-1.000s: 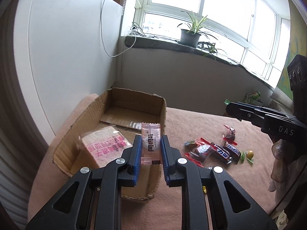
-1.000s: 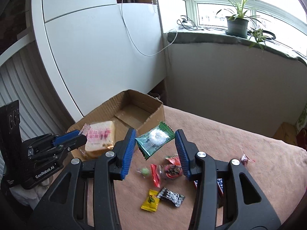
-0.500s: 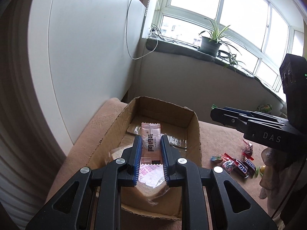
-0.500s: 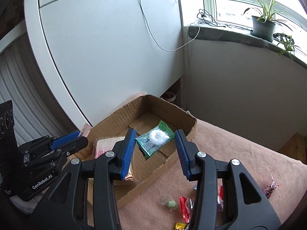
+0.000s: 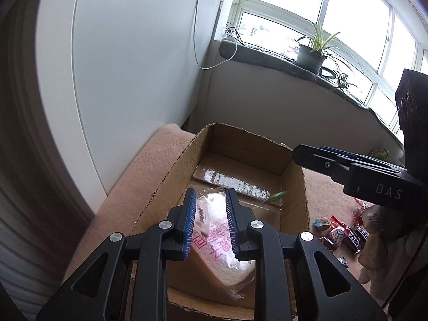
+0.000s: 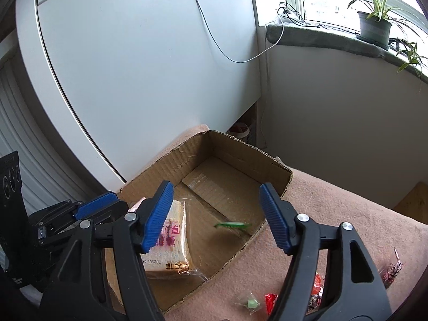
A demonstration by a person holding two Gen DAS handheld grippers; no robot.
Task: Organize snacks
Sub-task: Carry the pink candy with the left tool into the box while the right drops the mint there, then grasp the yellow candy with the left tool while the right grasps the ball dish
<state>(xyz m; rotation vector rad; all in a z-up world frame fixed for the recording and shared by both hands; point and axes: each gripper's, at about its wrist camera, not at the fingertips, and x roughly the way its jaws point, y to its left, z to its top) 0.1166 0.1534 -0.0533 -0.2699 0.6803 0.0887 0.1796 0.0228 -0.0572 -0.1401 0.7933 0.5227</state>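
Now both tongs hang over the cardboard box (image 6: pixel 248 157), each jaw pair opening with nothing between them: the right tongs (image 6: pixel 216 215) spread wide, the left tongs (image 5: pixel 210 223) barely parted. The green packet (image 6: pixel 232 224) is blurred, seemingly dropping into the box beside the wrapped bread (image 6: pixel 171 243). I judge this the release step; next comes reaching back for the loose candies (image 5: pixel 339 234) on the blanket (image 6: pixel 347 208).

Blurred green snack (image 6: pixel 232 224) inside cardboard box (image 6: pixel 251 155)

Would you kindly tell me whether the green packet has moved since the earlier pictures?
Yes. The green packet has left the opening right gripper and dropped into the cardboard box.
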